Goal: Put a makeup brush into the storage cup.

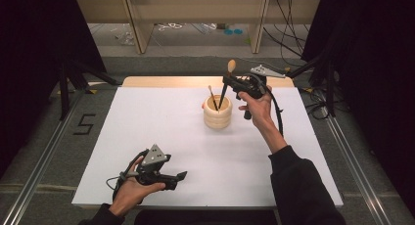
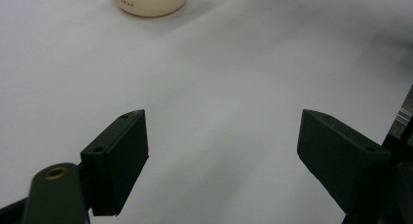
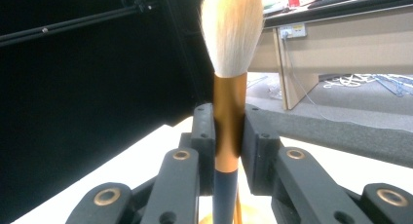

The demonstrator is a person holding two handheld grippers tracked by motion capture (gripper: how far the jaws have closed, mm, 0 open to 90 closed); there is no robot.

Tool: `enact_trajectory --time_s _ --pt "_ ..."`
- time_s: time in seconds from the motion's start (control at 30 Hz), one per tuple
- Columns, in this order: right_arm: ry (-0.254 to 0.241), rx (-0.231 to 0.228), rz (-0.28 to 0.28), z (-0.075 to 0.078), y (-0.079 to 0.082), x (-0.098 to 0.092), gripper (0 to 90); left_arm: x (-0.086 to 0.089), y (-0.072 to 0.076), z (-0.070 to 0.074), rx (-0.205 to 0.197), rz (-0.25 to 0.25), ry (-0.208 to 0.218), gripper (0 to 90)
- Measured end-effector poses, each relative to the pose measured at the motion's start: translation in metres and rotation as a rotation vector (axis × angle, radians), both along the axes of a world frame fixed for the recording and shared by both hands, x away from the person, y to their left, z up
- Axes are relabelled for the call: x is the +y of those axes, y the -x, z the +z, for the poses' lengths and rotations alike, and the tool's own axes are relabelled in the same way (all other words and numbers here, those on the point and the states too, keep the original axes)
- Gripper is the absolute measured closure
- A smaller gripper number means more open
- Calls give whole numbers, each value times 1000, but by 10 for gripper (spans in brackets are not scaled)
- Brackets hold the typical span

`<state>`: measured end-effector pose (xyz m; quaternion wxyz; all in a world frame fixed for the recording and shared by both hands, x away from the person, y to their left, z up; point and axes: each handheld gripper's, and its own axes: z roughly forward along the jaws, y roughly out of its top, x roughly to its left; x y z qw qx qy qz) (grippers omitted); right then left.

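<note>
Above centre in the high view, the right gripper pinches a makeup brush by its copper ferrule, bristles up, its handle reaching down into the cream ribbed holder. At lower left, the left gripper rests on the white table, jaws spread, holding nothing.

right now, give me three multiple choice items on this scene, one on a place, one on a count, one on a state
1. Where is the left gripper?
A. near edge of the table
B. over the cup
C. on the floor

2. How many brushes stand loose in the cup?
A. none
B. one
C. three

3. How is the right gripper?
A. open, empty
B. shut on the brush
C. lying on the table

Answers:
1 A, it sits low at the near left.
2 B, one thin brush leans in the cup.
3 B, the jaws pinch the gold ferrule.
</note>
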<state>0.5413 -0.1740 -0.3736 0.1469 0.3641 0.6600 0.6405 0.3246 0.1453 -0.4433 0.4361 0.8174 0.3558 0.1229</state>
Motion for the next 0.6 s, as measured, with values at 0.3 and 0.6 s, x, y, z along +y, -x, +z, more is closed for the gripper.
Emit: enact_trajectory --time_s 0.3,0.6 --pt "47 17 0 -8 -3 3 776 1 -1 0 -4 5 -6 188" --pt "61 21 10 -15 -6 8 776 1 -1 0 -23 8 -19 188"
